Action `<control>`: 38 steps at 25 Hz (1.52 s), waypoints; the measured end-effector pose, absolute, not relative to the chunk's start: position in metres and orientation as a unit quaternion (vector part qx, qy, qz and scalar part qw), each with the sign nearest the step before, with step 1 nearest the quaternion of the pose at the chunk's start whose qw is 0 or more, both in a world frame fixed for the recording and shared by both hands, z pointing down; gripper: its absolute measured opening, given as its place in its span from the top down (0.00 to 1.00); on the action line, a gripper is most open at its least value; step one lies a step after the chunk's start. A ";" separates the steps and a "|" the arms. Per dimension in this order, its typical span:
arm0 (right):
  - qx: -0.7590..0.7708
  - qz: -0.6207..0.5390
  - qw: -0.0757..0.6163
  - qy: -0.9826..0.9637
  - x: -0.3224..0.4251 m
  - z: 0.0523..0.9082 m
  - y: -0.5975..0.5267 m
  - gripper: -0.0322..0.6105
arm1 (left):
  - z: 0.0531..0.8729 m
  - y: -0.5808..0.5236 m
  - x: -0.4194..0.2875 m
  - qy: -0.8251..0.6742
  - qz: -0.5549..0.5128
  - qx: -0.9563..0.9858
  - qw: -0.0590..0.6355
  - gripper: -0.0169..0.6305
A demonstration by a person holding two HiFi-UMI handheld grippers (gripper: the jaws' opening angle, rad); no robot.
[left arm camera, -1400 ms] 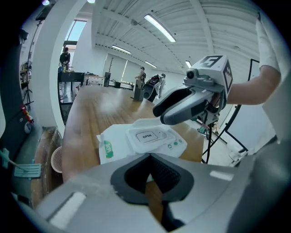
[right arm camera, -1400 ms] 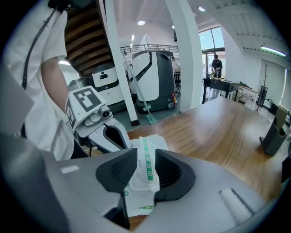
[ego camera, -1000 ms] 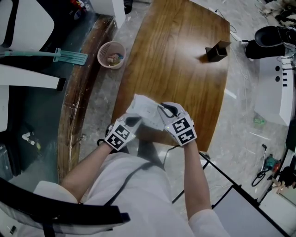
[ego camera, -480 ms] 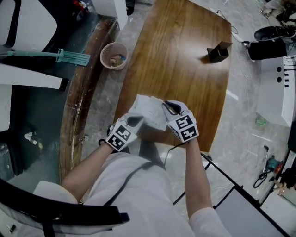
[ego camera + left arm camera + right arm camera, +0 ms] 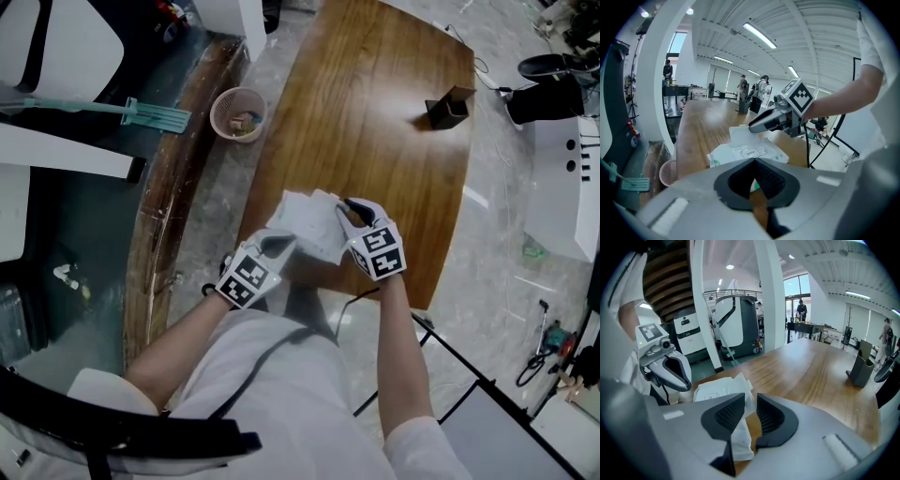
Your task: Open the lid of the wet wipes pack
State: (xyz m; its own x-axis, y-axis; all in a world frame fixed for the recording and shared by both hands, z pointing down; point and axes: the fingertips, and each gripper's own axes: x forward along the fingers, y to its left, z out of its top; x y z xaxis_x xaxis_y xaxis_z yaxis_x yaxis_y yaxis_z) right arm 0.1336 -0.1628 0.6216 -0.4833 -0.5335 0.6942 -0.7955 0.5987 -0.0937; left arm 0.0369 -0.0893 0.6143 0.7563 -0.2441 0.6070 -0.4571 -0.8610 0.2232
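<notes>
Right gripper [image 5: 751, 401]: the jaws have just been opening and now stand a little apart. A white flap [image 5: 740, 439] of the soft white wet wipes pack [image 5: 305, 225] sits between them and lies against one pad only, with wood showing through the gap. I read that as a grip let go, not a hold. Left gripper [image 5: 754, 160]: its pads are closed together on the pack's near left end, and a sliver of the wrapper shows below them. The pack sits between the two grippers at the near edge of the long brown wooden table [image 5: 375, 112], much where the head view had it a second ago. I cannot tell whether it rests on the wood or hangs just above it. The small "OPEN" label [image 5: 750, 152] lies flat on the top face, so I judge the lid not yet lifted. The release looks like a regrip. With only one gripper holding, the soft pack may sag or twist.
</notes>
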 end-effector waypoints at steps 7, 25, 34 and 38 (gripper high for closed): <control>0.414 0.210 0.319 -0.826 0.142 0.631 -0.165 0.76 | 0.608 -0.083 0.030 -0.196 0.292 0.920 0.175 0.97; 0.464 0.193 0.335 -0.797 0.151 0.631 -0.162 0.65 | 0.568 -0.080 0.006 -0.224 0.255 0.929 0.150 0.97; 0.487 0.177 0.304 -0.799 0.151 0.598 -0.140 0.65 | 0.545 -0.084 0.004 -0.234 0.231 0.935 0.134 0.97; 0.501 0.183 0.279 -0.798 0.151 0.586 -0.129 0.65 | 0.532 -0.083 0.011 -0.234 0.219 0.938 0.130 0.97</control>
